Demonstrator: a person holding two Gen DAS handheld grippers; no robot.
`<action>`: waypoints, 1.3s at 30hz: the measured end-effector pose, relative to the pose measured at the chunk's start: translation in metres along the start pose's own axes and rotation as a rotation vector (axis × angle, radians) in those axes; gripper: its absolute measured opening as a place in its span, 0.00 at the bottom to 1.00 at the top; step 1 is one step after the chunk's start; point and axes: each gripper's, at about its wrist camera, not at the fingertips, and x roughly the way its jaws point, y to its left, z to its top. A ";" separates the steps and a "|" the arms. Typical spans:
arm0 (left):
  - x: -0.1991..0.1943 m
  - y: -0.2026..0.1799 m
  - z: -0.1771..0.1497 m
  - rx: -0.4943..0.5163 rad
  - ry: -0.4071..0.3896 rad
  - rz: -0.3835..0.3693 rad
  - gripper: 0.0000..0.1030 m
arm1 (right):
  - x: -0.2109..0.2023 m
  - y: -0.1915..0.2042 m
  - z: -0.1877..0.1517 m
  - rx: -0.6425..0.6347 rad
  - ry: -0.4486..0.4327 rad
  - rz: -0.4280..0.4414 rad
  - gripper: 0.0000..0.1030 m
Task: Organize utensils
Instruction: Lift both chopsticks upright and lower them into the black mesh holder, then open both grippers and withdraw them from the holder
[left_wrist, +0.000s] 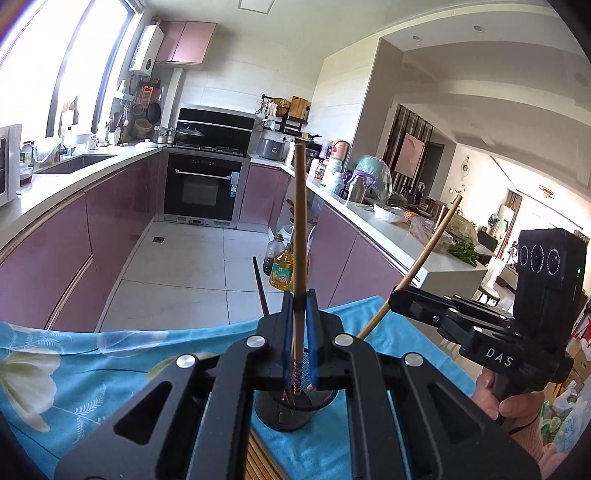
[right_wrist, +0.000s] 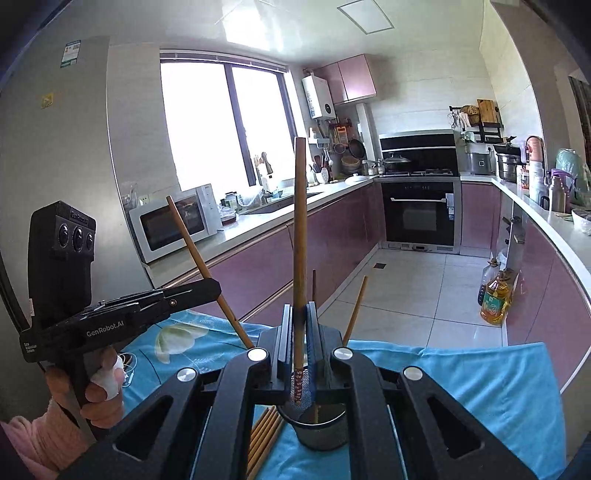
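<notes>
My left gripper (left_wrist: 300, 295) is shut on a brown wooden chopstick (left_wrist: 300, 221), held upright with its patterned end just above a black mesh cup (left_wrist: 288, 417). My right gripper (right_wrist: 300, 307) is shut on a second upright chopstick (right_wrist: 300, 221) over the same cup (right_wrist: 321, 432). Each view shows the other gripper from the side, the right gripper (left_wrist: 393, 295) with its chopstick (left_wrist: 419, 258) slanted and the left gripper (right_wrist: 218, 286) with its chopstick (right_wrist: 197, 251) slanted. Two more chopsticks (right_wrist: 354, 314) stand in the cup. Several loose chopsticks (right_wrist: 264, 432) lie beside it.
The cup stands on a table under a blue floral cloth (right_wrist: 461, 387). Beyond the table's far edge is a tiled kitchen floor with oil bottles (right_wrist: 493, 299) by the right-hand pink cabinets. A microwave (right_wrist: 173, 225) sits on the left counter. A person's hand (right_wrist: 99, 391) grips the left handle.
</notes>
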 end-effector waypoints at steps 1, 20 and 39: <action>0.005 -0.001 -0.001 0.004 0.013 0.005 0.07 | 0.004 -0.002 -0.001 0.001 0.011 -0.003 0.06; 0.085 0.004 -0.040 0.093 0.237 0.081 0.07 | 0.078 -0.022 -0.035 0.019 0.318 -0.056 0.06; 0.082 0.025 -0.057 0.011 0.214 0.128 0.22 | 0.056 -0.020 -0.039 0.066 0.216 -0.035 0.24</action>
